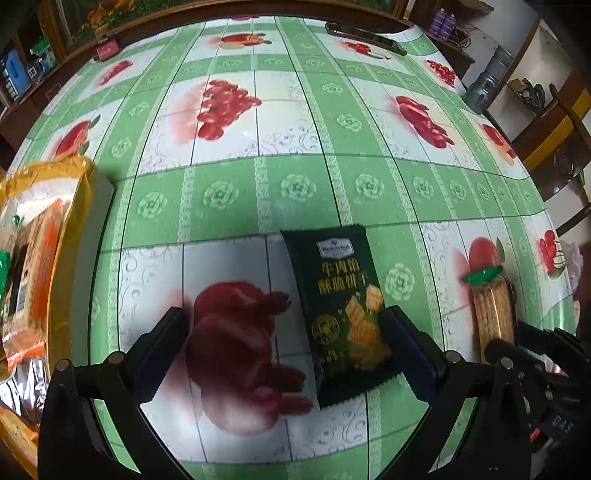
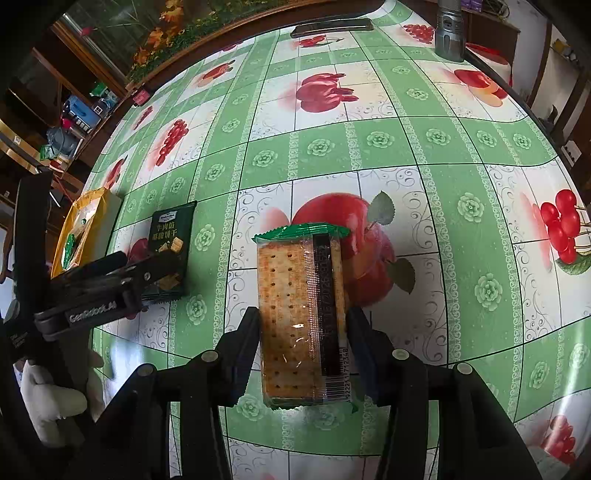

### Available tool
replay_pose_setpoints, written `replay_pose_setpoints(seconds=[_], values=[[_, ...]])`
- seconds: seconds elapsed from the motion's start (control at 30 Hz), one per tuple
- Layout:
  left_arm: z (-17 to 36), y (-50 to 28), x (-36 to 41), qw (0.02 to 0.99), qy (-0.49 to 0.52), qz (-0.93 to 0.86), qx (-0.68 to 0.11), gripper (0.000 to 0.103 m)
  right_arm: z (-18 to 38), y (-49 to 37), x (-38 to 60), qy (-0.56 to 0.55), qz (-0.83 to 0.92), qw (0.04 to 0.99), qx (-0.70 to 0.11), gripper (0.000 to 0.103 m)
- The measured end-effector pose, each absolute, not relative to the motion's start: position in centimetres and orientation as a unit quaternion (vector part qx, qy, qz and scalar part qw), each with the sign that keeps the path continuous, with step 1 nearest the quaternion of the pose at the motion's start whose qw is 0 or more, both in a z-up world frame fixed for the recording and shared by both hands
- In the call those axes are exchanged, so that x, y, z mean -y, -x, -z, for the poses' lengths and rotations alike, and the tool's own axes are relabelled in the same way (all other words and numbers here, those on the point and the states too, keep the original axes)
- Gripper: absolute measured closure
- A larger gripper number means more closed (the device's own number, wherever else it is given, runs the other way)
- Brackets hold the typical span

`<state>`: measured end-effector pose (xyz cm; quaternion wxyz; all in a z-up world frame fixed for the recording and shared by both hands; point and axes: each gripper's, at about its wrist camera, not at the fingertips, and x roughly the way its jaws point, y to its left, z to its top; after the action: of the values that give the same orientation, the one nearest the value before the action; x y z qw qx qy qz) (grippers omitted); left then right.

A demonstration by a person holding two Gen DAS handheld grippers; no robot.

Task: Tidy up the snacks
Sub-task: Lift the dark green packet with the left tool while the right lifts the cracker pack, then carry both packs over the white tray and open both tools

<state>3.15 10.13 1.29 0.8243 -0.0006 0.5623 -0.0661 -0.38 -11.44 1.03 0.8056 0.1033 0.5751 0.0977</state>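
A dark green biscuit packet lies flat on the fruit-patterned tablecloth. My left gripper is open just above it, the packet's lower right part against the right finger. The packet and left gripper also show in the right wrist view. A clear cracker pack with green ends lies between the fingers of my right gripper; the pads stand close at its sides, and contact is unclear. The cracker pack also shows in the left wrist view.
A yellow snack bag with several packets inside stands at the table's left edge, also seen in the right wrist view. A grey flashlight and a dark flat bar lie at the far edge. Chairs stand to the right.
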Motion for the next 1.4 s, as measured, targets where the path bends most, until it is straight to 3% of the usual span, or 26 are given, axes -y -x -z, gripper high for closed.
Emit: replay_pose_setpoints(seconds=[0.27,0.3,0.33,0.4,0.43,0.93,1.4], values=[[-0.9,-3.2,-8.7,0.835,-0.041,0.068,-0.544,0.000,-1.1,0.8,11.3,-0.096,-0.097,0.809,-0.572,0.052],[-1.0,-3.0,-8.3,0.831,-0.049,0.077,-0.549,0.004,-1.1,0.8,11.3,-0.097,-0.098,0.809,-0.571,0.052],[-1.3,-2.7,-7.8,0.831,-0.057,0.088,-0.546,0.010,-1.1,0.9,11.4,-0.098,-0.097,0.809,-0.571,0.053],[-2.0,-2.3,-6.9,0.830,-0.074,0.112,-0.542,0.050,-1.1,1.0,11.3,-0.097,-0.096,0.809,-0.571,0.054],[-2.2,-2.2,-6.8,0.827,-0.073,0.117,-0.545,0.060,-1.1,1.2,11.3,-0.098,-0.097,0.809,-0.571,0.054],[-5.8,1.7,-10.8,0.835,0.045,0.120,-0.536,0.060,-2.1,2.0,11.2,-0.122,-0.132,0.805,-0.565,0.055],[-10.4,8.6,-20.9,0.863,0.131,0.027,-0.487,0.060,-4.5,1.8,3.3,-0.100,-0.229,0.795,-0.553,0.055]])
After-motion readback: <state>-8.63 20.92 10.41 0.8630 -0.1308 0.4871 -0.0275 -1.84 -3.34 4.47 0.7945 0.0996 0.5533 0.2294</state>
